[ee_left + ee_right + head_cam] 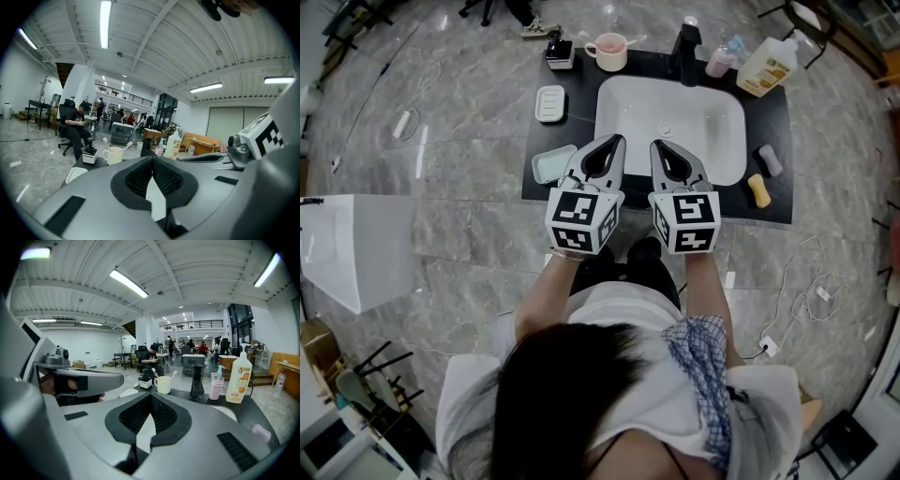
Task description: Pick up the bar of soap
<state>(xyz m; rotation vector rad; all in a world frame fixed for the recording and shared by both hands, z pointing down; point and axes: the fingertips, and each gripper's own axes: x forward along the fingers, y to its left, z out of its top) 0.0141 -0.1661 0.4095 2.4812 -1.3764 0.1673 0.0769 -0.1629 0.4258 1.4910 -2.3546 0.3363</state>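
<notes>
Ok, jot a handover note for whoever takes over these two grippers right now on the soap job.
Grippers: left gripper and right gripper both have jaws shut and empty, side by side at the near edge of the basin.
Soap: a yellow bar and a mauve bar lie on the black counter right of the basin; which one is meant is unclear.
Done: nothing picked up.
Left: open jaws, reach right, grip a bar, lift.

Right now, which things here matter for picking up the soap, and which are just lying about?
For the job: yellow soap, purple soap (either could be meant), left gripper, right gripper.
Lying about: mug, tap, big bottle, dish.
</notes>
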